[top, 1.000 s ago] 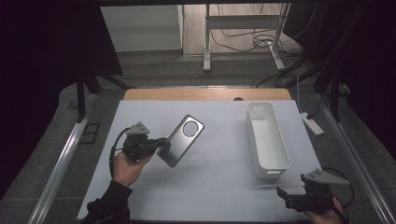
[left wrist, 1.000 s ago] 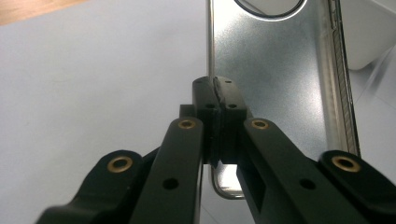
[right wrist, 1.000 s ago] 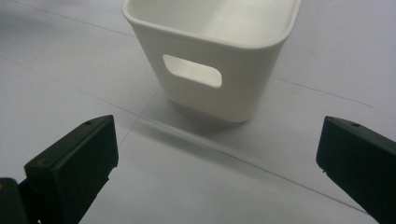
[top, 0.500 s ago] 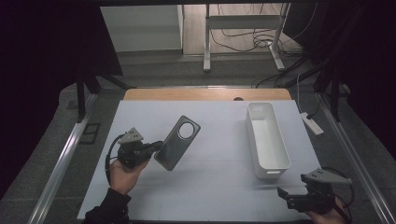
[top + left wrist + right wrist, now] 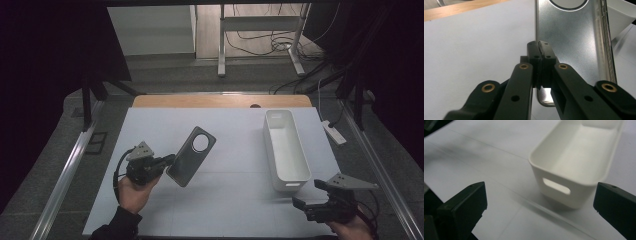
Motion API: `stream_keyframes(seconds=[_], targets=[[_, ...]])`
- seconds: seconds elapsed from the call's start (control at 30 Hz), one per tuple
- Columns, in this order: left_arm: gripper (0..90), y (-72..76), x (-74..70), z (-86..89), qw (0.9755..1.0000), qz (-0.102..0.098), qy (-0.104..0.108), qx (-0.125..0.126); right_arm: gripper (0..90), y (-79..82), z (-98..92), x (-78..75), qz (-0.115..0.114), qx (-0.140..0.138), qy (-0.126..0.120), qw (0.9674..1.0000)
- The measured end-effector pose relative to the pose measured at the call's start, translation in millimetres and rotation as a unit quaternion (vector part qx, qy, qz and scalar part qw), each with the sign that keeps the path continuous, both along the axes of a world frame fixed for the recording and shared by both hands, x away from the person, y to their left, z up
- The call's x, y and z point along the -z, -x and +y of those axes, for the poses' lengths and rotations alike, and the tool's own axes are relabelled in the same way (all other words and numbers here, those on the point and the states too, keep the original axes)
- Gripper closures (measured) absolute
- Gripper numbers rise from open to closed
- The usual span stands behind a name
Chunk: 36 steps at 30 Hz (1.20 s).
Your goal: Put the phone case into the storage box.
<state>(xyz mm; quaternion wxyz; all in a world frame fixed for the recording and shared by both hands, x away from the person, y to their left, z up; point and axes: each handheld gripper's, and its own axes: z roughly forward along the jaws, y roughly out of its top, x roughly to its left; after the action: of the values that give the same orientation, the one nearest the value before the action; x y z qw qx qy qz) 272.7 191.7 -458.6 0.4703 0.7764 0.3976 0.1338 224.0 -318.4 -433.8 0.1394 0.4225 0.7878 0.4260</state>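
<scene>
A grey phone case (image 5: pixel 190 155) with a round camera hole hangs tilted above the white table, held by its lower edge. My left gripper (image 5: pixel 169 161) is shut on that edge; in the left gripper view the case (image 5: pixel 571 37) stands upright just beyond the closed pads (image 5: pixel 541 51). My right gripper (image 5: pixel 305 200) rests near the table's front right corner with its jaws wide apart and nothing between them. A long white bin (image 5: pixel 285 149) lies ahead of it, and the right gripper view looks at the bin's handle end (image 5: pixel 564 187).
The white tabletop (image 5: pixel 235 200) has a wooden strip (image 5: pixel 220 101) along its far edge. Metal rails (image 5: pixel 65 175) run along both sides. A white power strip (image 5: pixel 334 132) lies off the table at the right, with cables on the floor behind.
My left hand has carried the phone case toward the near left, slightly lower. The right gripper has risen a little at the front right corner, still open.
</scene>
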Motion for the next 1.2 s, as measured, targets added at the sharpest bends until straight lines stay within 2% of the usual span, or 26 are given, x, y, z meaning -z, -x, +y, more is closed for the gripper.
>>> stream_keyframes(seconds=[0.2,0.33,0.53,0.8,0.97,1.03,1.2], targets=[[89.5,3.7,3.6,-2.7,0.9999,0.003,0.012,0.002,0.0,-8.4,5.7,-3.0,0.008,-0.023,-0.015,0.9996],[89.4,5.9,4.7,-6.2,0.9998,0.003,0.017,0.007,0.0,-17.0,11.5,-5.3,0.018,-0.044,-0.035,0.9982],[89.5,6.9,5.8,-9.1,0.9997,0.004,0.02,0.013,0.0,-26.8,20.3,-6.5,0.021,-0.061,-0.04,0.9971],[89.4,6.7,7.3,-12.1,0.9994,0.007,0.027,0.019,0.0,-36.9,37.0,-4.8,0.043,-0.086,-0.058,0.9936],[89.5,6.7,7.9,-14.5,0.9993,0.009,0.028,0.023,0.0,-43.9,50.5,-3.4,0.054,-0.101,-0.075,0.9906],[89.5,6.6,8.7,-16.0,0.9992,0.011,0.029,0.025,0.0,-46.4,57.0,-3.5,0.06,-0.107,-0.09,0.9884],[89.5,6.7,9.2,-19.4,0.9992,0.012,0.024,0.03,0.0,-52.7,72.7,-1.7,0.061,-0.118,-0.08,0.988]])
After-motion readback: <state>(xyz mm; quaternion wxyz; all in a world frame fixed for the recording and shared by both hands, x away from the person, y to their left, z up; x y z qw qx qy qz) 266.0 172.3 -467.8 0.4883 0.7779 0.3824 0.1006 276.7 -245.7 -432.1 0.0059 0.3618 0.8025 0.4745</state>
